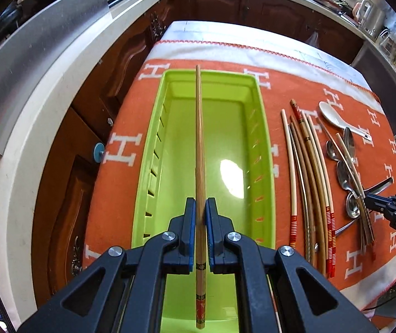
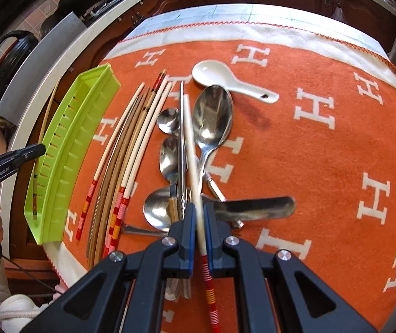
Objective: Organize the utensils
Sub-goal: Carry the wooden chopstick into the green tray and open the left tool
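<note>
My left gripper (image 1: 200,208) is shut on a brown wooden chopstick (image 1: 199,138) and holds it lengthwise over the empty lime-green tray (image 1: 264,149). My right gripper (image 2: 199,216) is shut on a white chopstick with a red-striped end (image 2: 191,138), held above the pile of metal spoons (image 2: 212,119). Several chopsticks (image 2: 120,161) lie on the orange cloth between the tray (image 2: 67,149) and the spoons. A white ceramic spoon (image 2: 225,79) lies beyond them. The right gripper also shows in the left wrist view (image 1: 378,205), over the spoons (image 1: 347,166).
An orange blanket with white H letters (image 2: 322,144) covers the table. A kitchen counter (image 1: 67,83) and wooden cabinets curve around the left and far sides. A flat metal handle (image 2: 256,206) lies crosswise by the right gripper.
</note>
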Available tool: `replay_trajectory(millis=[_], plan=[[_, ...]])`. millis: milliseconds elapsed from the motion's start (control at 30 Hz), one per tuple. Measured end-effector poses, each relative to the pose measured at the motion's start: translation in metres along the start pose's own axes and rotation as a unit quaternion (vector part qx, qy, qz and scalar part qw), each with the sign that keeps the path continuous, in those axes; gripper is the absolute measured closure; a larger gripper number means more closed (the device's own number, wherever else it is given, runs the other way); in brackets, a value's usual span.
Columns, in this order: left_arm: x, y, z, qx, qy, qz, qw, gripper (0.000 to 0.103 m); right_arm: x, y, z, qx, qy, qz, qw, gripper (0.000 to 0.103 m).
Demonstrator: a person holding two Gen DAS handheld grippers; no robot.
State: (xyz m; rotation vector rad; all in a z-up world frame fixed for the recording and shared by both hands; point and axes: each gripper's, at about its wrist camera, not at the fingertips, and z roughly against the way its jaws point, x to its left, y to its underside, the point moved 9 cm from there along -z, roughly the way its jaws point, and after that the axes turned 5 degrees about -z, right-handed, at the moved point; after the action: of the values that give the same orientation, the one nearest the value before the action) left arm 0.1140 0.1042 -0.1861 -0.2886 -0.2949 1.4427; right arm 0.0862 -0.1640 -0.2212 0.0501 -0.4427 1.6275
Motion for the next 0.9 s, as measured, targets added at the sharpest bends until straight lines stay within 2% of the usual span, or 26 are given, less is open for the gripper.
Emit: replay_trajectory(millis=[133,333,567,633,733,800,900], plan=[[0.002,0.002,-0.003,0.003,0.006,0.004,1.0000,0.098,0.002,0.001,-0.002,0.001,0.000,-0.002,1.000,0.096],[0.003,0.000,0.000,-0.004,0.010,0.008,0.9999,0.090,0.005,-0.002,-0.007,0.006,0.007,-0.003,1.000,0.090],[0.004,0.002,0.004,-0.010,0.022,0.011,0.9997,0.090,0.007,-0.002,-0.008,0.012,0.002,-0.016,1.000,0.093],[0.003,0.002,0.007,-0.014,0.022,0.009,0.9996,0.088,0.007,-0.003,-0.003,0.004,0.009,-0.020,1.000,0.097],[0.003,0.001,0.013,-0.025,0.021,0.005,0.9995,0.081,0.010,-0.006,0.012,-0.009,0.011,-0.028,1.000,0.097],[0.003,-0.001,0.018,-0.033,0.018,0.003,0.9993,0.080,0.016,-0.009,0.023,-0.019,0.012,-0.024,0.999,0.097],[0.004,-0.003,0.027,-0.047,0.015,0.000,0.9988,0.079,0.038,-0.015,0.045,-0.034,-0.009,-0.016,0.999,0.097]])
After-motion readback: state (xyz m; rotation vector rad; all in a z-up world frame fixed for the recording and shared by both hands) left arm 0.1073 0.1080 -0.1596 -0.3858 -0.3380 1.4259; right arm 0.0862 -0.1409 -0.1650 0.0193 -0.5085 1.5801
